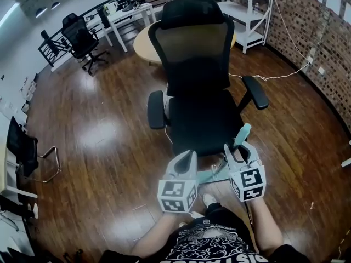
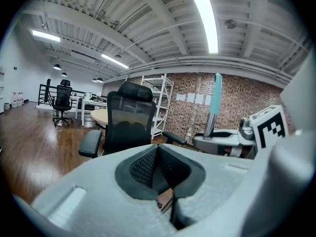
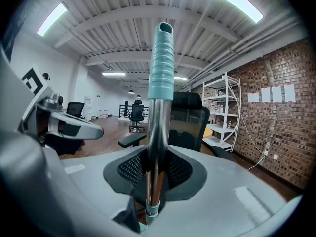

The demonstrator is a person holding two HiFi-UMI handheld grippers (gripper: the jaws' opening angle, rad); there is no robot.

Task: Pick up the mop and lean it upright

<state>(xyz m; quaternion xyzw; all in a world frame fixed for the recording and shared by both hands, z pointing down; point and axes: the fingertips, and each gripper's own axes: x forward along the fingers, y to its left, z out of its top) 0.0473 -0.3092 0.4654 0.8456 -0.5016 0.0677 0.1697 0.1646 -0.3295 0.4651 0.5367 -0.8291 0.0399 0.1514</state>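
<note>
The mop's shiny metal handle (image 3: 155, 132) with its ribbed teal grip (image 3: 163, 58) stands nearly upright between the pads of my right gripper (image 3: 156, 157), which is shut on it. In the head view the teal grip (image 1: 243, 134) pokes up past my right gripper (image 1: 235, 151), just in front of the black office chair (image 1: 197, 86). A pale teal part of the mop (image 1: 211, 175) lies low between the two grippers. My left gripper (image 1: 189, 156) is beside it on the left, shut with nothing held (image 2: 158, 149). From the left gripper view the mop handle (image 2: 216, 98) rises to the right.
The chair's seat (image 1: 203, 122) and armrests (image 1: 255, 92) stand directly ahead. A round wooden table (image 1: 143, 45) and white shelving (image 1: 247, 10) are behind it, with a brick wall (image 1: 318, 32) on the right. A white cable (image 1: 279, 75) runs over the wooden floor. Desks and another chair (image 1: 82, 40) stand far left.
</note>
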